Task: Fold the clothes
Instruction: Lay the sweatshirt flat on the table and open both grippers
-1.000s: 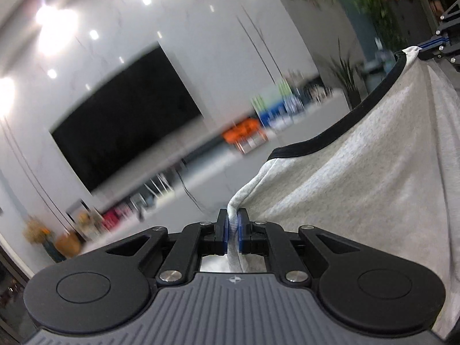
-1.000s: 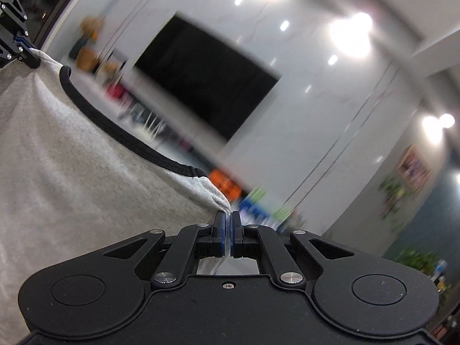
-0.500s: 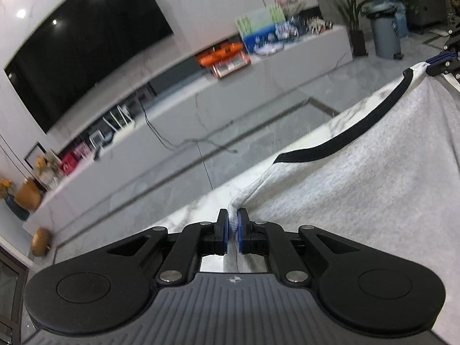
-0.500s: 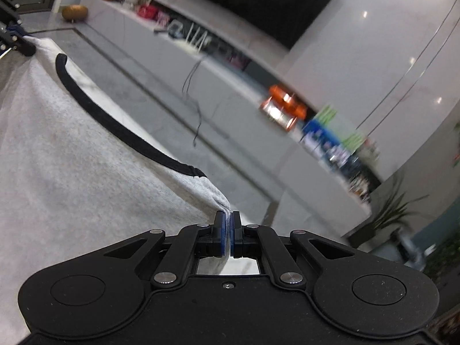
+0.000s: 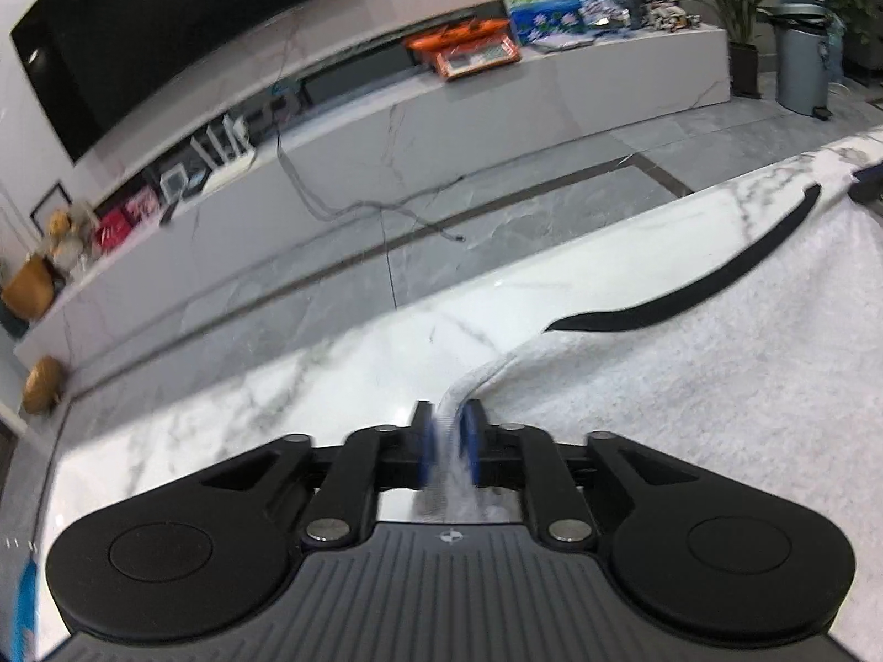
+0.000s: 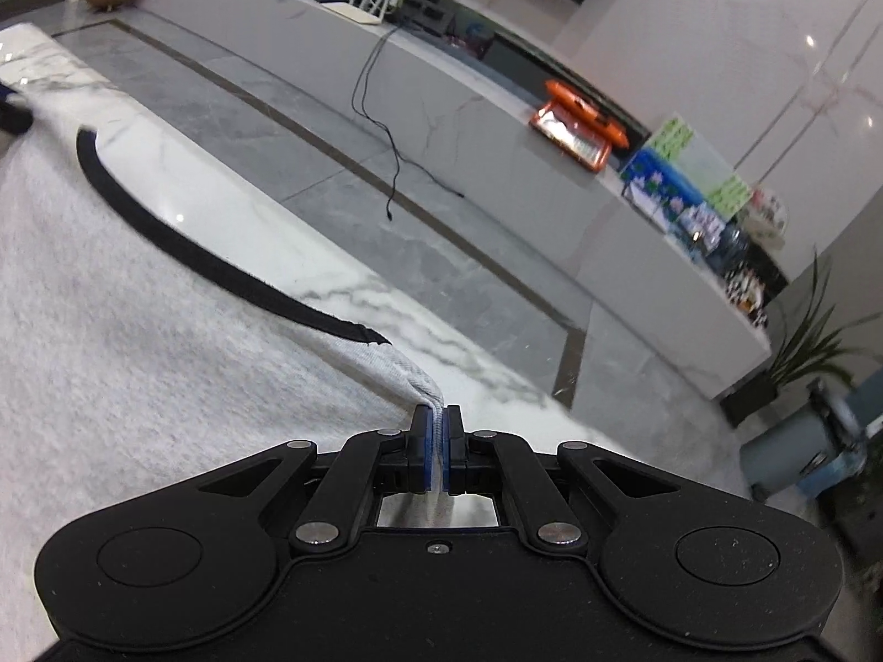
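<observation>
A light grey shirt [image 5: 690, 386] with a black neck band [image 5: 712, 281] lies spread on a white marble table [image 5: 331, 369]. My left gripper [image 5: 448, 430] has its pads slightly apart with the shirt's shoulder corner between them. My right gripper [image 6: 437, 436] is shut on the other shoulder corner of the shirt [image 6: 138, 358], low over the table [image 6: 414, 320]. The black neck band [image 6: 182, 248] curves between the two corners. Each gripper's tip shows at the far edge of the other's view.
The table's far edge [image 5: 552, 254] drops to a grey tiled floor [image 6: 441, 220] with a loose black cable [image 5: 386, 209]. Beyond stand a long white TV bench [image 5: 496, 110], a wall TV [image 5: 165, 27], a bin [image 5: 800, 55] and plants.
Both grippers have come down with the shirt, from held up in the air to low over the table. The shirt now lies flat. The left pads have parted a little.
</observation>
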The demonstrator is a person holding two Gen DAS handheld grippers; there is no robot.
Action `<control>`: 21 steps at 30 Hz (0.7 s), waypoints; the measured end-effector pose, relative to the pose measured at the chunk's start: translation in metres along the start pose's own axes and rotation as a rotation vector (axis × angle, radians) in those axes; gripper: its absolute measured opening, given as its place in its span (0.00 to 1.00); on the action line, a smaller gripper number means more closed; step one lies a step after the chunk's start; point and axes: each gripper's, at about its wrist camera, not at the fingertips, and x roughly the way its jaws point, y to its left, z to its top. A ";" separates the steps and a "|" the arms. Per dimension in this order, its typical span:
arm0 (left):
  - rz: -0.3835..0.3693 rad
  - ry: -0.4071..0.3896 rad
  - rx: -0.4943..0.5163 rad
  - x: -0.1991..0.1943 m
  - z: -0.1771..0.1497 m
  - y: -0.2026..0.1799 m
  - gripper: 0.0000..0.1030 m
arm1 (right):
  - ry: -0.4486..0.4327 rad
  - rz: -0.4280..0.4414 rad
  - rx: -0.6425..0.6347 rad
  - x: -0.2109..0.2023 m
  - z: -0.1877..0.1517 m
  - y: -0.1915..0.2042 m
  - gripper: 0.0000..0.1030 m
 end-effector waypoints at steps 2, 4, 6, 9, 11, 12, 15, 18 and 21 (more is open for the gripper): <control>0.005 -0.006 -0.017 -0.002 -0.002 0.003 0.28 | 0.010 0.021 0.039 0.000 -0.002 -0.004 0.06; 0.014 -0.026 -0.040 -0.008 -0.004 0.007 0.42 | 0.002 0.048 0.103 -0.012 -0.006 -0.017 0.14; 0.028 -0.062 -0.074 -0.019 -0.007 0.011 0.48 | -0.005 0.074 0.168 -0.024 -0.010 -0.029 0.22; 0.013 -0.069 -0.105 -0.039 -0.015 0.014 0.49 | -0.005 0.116 0.256 -0.043 -0.018 -0.048 0.22; 0.008 -0.047 -0.123 -0.057 -0.023 0.018 0.49 | 0.014 0.153 0.291 -0.061 -0.030 -0.059 0.22; 0.011 -0.018 -0.132 -0.065 -0.029 0.020 0.49 | 0.033 0.169 0.297 -0.074 -0.043 -0.063 0.22; -0.002 0.054 -0.176 -0.085 -0.049 0.026 0.49 | 0.077 0.209 0.311 -0.098 -0.069 -0.065 0.22; -0.019 0.101 -0.232 -0.106 -0.073 0.033 0.49 | 0.125 0.253 0.336 -0.116 -0.096 -0.061 0.25; -0.003 0.138 -0.288 -0.120 -0.099 0.041 0.49 | 0.180 0.266 0.350 -0.133 -0.123 -0.048 0.29</control>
